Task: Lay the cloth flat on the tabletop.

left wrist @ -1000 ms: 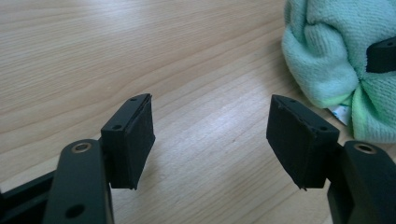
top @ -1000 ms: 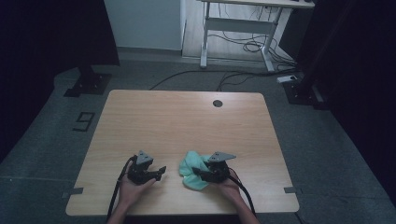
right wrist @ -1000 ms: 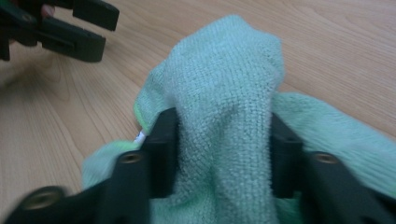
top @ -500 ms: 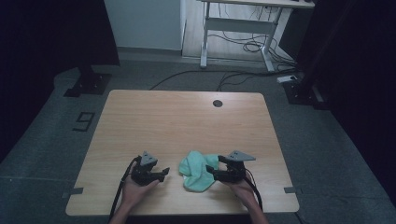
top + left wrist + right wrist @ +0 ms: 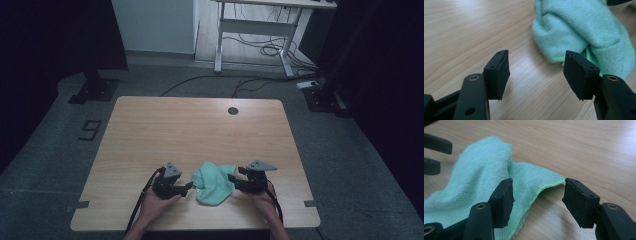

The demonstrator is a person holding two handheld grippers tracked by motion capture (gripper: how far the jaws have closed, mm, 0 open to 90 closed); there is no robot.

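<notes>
High view: crumpled green cloth (image 5: 212, 182) lies near the front edge of the wooden table (image 5: 200, 125), between the 2 grippers. Left gripper (image 5: 189, 187) sits just beside the cloth's left side, jaws spread with bare wood between them, having just been closing a little. Right gripper (image 5: 232, 179) at the cloth's right side, jaws spread and just closing, a cloth corner between them, unpinched.

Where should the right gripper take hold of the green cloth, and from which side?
Probably the thin corner of the green cloth lying flat between the right gripper fingers. Come in low from the cloth's right side; the hem there is single-layered, while the far part is bunched thick.
</notes>
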